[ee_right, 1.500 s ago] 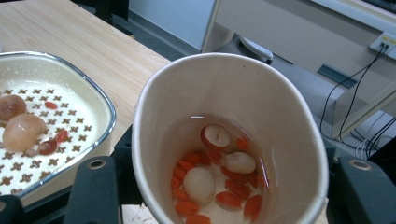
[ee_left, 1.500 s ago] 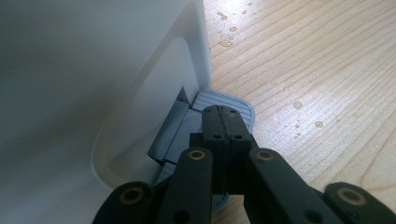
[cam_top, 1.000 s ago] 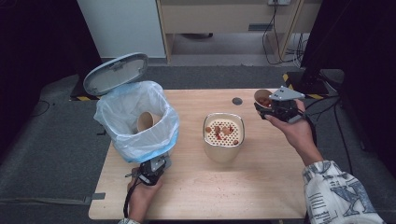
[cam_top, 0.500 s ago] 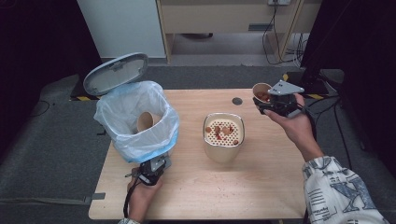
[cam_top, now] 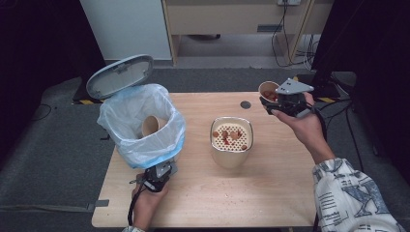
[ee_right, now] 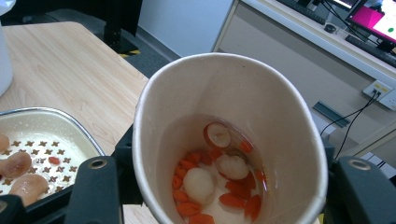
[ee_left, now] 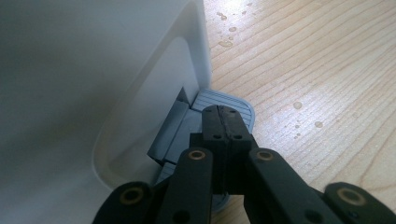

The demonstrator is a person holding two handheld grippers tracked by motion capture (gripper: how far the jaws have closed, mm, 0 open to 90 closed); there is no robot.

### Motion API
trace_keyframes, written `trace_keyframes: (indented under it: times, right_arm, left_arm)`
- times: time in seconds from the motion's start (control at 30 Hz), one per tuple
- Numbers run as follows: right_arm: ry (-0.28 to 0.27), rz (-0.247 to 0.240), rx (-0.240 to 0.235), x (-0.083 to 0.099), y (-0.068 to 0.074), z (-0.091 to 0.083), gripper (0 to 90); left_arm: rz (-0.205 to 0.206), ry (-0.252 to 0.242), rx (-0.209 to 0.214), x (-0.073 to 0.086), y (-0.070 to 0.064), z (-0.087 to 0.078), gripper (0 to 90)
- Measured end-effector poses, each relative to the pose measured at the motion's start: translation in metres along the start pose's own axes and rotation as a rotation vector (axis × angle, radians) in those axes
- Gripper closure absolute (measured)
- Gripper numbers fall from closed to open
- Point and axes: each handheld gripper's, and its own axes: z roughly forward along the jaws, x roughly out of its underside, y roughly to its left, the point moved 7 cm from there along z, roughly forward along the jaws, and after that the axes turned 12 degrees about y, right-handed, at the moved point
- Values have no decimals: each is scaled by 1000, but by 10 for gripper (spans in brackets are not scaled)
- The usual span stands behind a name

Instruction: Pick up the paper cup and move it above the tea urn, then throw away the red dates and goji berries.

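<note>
A white pedal bin (cam_top: 126, 113) with a clear bag liner stands on the table's left, its grey lid (cam_top: 120, 76) up and a paper cup (cam_top: 151, 125) lying inside. My left gripper (cam_top: 159, 175) is shut, and its tips (ee_left: 227, 116) rest on the bin's grey pedal (ee_left: 236, 99) beside the white bin wall (ee_left: 93, 93). My right gripper (cam_top: 276, 102) is shut on a second paper cup (cam_top: 269, 91), held in the air over the table's far right. This cup (ee_right: 224, 102) holds red berries, pale round pieces and liquid.
A cream container (cam_top: 231, 157) with a perforated strainer insert stands mid-table, with several pale and red pieces on top; its rim (ee_right: 56, 112) shows in the right gripper view. A small dark disc (cam_top: 245, 104) lies behind it. Water drops dot the wood near the pedal.
My right gripper has carried the filled cup slightly up and away toward the table's far edge. The left gripper stays on the pedal and the lid stays up.
</note>
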Motion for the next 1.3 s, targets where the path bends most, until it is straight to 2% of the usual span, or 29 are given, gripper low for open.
trace_keyframes:
  times: [0.43, 0.7, 1.0, 1.3]
  right_arm:
    - [-3, -17, -5, -8, 1, 0, 372]
    - [-7, -51, -11, -14, 5, 4, 372]
    - [-18, -67, -19, -22, 8, 6, 371]
    - [-27, -139, -36, -27, 19, 7, 371]
  left_arm:
    - [0, 0, 0, 0, 0, 0, 892]
    - [0, -1, 0, 0, 0, 0, 892]
    - [-2, -2, 1, 0, 0, 0, 891]
    - [-1, -1, 0, 0, 0, 0, 892]
